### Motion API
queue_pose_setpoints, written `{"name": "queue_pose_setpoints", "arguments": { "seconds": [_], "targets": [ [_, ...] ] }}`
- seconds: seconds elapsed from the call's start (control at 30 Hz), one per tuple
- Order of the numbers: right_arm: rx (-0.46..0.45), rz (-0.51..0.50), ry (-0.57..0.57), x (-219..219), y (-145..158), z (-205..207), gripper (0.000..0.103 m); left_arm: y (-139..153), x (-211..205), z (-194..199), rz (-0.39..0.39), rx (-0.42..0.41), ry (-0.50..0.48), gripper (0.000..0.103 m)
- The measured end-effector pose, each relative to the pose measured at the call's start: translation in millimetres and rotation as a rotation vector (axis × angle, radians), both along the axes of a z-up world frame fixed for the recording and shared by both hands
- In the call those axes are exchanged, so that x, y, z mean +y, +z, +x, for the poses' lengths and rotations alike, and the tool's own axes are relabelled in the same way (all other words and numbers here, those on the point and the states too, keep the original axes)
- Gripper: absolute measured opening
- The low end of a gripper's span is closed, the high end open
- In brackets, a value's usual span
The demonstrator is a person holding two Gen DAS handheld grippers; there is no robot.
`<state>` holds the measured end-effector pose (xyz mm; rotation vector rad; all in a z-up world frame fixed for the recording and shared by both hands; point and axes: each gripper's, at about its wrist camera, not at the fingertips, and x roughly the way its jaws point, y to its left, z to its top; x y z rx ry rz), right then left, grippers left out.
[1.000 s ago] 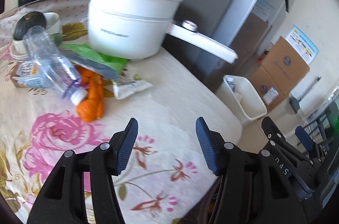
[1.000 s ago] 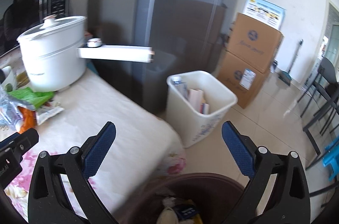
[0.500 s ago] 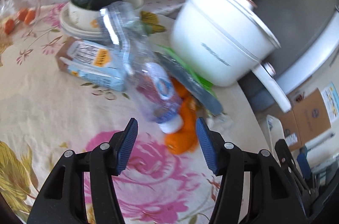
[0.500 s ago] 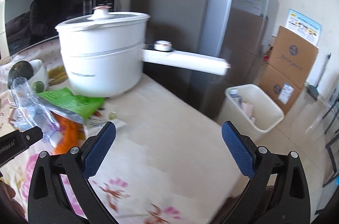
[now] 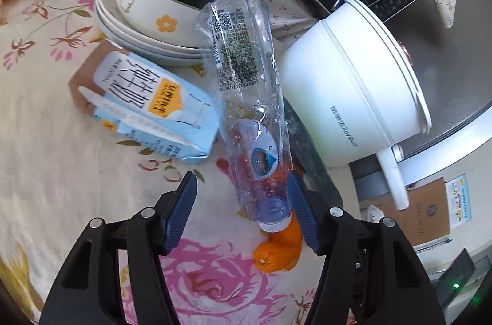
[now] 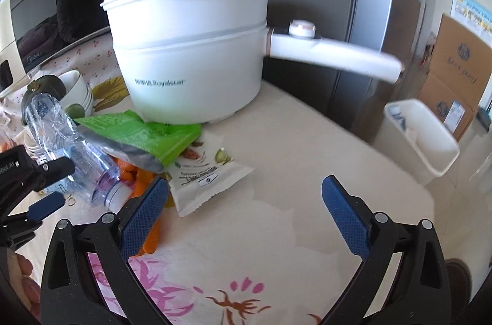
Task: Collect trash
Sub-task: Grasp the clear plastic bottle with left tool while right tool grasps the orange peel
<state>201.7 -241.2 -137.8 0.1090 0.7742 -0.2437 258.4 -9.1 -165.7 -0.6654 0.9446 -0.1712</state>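
- Left gripper (image 5: 243, 211) spread wide around the cap end of a crushed plastic bottle (image 5: 246, 97), not pinching it.
- Bottle lies mid-table, between milk carton (image 5: 147, 106) and white electric pot (image 5: 353, 91).
- Right gripper (image 6: 243, 214) spread, holding nothing, over the table's near edge.

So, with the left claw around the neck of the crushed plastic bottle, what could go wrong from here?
1. The left claw is open and off-centre: the plastic bottle sits against its right finger, so closing may push the bottle aside.
2. The bottle lies on orange peel and over a grey-green bag; lifting may drag them.
3. Its far end leans near the stacked plates.
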Motion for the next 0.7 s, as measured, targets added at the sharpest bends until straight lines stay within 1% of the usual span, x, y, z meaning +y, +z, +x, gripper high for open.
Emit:
{"name": "queue_pose_setpoints", "arguments": {
  "seconds": [0.13, 0.17, 0.2, 0.27, 0.33, 0.37, 0.4, 0.43, 0.5, 0.53, 0.63, 0.7],
  "targets": [
    [0.032, 0.065, 0.013, -3, -7, 5, 0.096, -5, 3, 5, -0.102, 0.011, -0.014, 0.060],
    [0.035, 0.073, 0.012, -4, -8, 5, 0.096, -5, 4, 5, -0.113, 0.012, -0.014, 0.061],
    [0.038, 0.081, 0.013, -5, -9, 5, 0.096, -5, 4, 5, -0.117, 0.011, -0.008, 0.064],
    [0.046, 0.094, 0.019, -5, -10, 6, 0.096, -4, 6, 5, -0.138, -0.005, 0.009, 0.069],
    [0.055, 0.099, 0.026, -4, -12, 6, 0.096, -2, 8, 6, -0.132, -0.012, 0.017, 0.068],
    [0.059, 0.101, 0.034, -2, -13, 6, 0.096, -3, 7, 8, -0.121, -0.011, 0.016, 0.066],
    [0.062, 0.101, 0.042, -1, -14, 7, 0.096, -4, 7, 9, -0.112, -0.005, 0.014, 0.055],
    [0.066, 0.099, 0.054, 1, -15, 7, 0.096, -8, 7, 10, -0.110, 0.010, 0.003, 0.047],
    [0.073, 0.094, 0.076, 7, -16, 10, 0.096, -11, 9, 11, -0.142, 0.012, -0.005, 0.046],
    [0.074, 0.094, 0.084, 10, -16, 10, 0.096, -10, 11, 9, -0.142, 0.007, -0.003, 0.046],
    [0.085, 0.099, 0.117, 21, -20, 14, 0.096, 4, 17, 0, -0.109, -0.043, 0.002, 0.044],
    [0.099, 0.105, 0.139, 30, -23, 18, 0.096, 21, 23, -8, -0.087, -0.091, 0.012, 0.044]
  ]
}}
